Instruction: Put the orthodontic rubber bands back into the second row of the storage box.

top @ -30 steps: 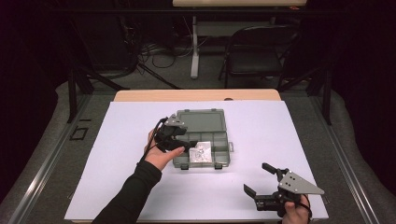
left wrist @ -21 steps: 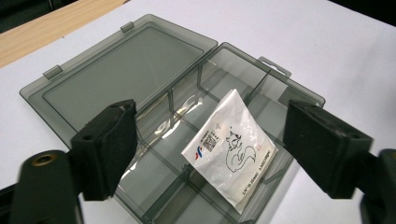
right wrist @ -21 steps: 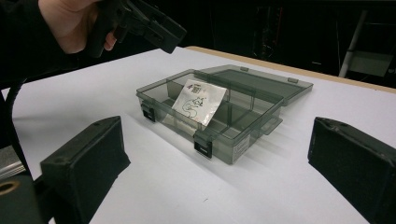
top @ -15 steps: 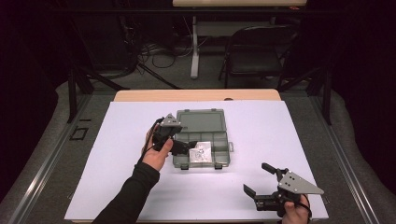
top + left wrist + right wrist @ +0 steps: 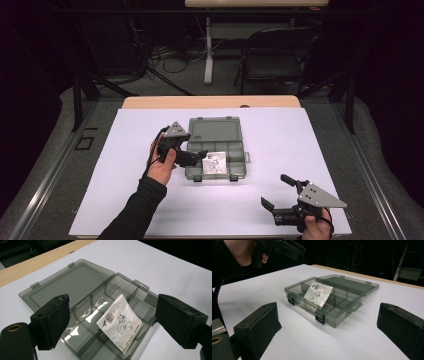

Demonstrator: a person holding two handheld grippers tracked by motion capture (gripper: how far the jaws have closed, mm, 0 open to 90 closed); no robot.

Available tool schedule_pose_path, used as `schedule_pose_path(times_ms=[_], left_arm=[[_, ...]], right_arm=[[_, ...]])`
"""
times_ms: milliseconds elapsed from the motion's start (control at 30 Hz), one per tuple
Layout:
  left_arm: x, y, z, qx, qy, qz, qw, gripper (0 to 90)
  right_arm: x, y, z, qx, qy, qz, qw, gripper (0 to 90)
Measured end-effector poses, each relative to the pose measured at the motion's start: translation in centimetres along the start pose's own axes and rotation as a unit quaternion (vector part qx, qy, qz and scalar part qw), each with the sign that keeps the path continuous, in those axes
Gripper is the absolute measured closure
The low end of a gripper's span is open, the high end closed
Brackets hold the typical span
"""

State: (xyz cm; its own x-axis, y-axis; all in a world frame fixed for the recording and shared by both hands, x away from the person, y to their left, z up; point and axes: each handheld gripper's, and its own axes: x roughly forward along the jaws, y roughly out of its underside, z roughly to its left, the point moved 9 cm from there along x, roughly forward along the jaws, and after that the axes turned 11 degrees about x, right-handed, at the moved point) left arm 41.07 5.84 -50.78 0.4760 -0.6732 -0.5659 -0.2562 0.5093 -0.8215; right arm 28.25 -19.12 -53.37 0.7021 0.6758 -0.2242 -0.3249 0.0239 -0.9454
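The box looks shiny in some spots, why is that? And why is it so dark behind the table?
Left gripper view: light glares off the box's clear dividers beside the packet. Right gripper view: the box casts a soft shadow on the white sheet. High view: the table is lit, the room behind it dim.

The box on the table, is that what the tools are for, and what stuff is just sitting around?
Part of the job:
clear grey box, lid open
white packet lying in the box
left tool, open, over the box

Just there:
right tool, open, away from the box
black chair behind the table
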Motion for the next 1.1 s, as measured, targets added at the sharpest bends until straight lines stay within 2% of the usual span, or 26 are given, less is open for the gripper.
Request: schedule_pose_path(times_ms=[433,600,700,933,967,1100], left_arm=[[-3.2,0.6,0.3,-0.004,-0.017,-0.029,0.9994,13.1],[-4.8,1.0,0.5,0.004,-0.028,-0.041,0.9987,13.2],[-5.7,1.4,0.7,0.003,-0.035,-0.047,0.9983,13.1],[-8.2,2.5,1.1,-0.01,-0.051,-0.077,0.9957,13.2],[-8.5,2.6,1.1,-0.012,-0.054,-0.079,0.9953,13.2],[-9.6,3.6,1.3,-0.016,-0.067,-0.087,0.9939,13.2]], right_arm=[[0.0,-0.1,0.2,-0.001,0.0,-0.004,1.0,3.4],[0.0,-0.1,0.2,-0.003,0.0,-0.005,1.0,3.4],[-0.1,0.0,0.1,-0.002,0.005,0.005,1.0,3.4],[0.0,-0.1,0.2,-0.002,0.0,-0.005,1.0,3.4],[-0.2,0.0,0.1,-0.004,0.001,0.006,1.0,3.4],[0.0,-0.1,0.2,-0.001,0.001,-0.005,1.0,3.4]])
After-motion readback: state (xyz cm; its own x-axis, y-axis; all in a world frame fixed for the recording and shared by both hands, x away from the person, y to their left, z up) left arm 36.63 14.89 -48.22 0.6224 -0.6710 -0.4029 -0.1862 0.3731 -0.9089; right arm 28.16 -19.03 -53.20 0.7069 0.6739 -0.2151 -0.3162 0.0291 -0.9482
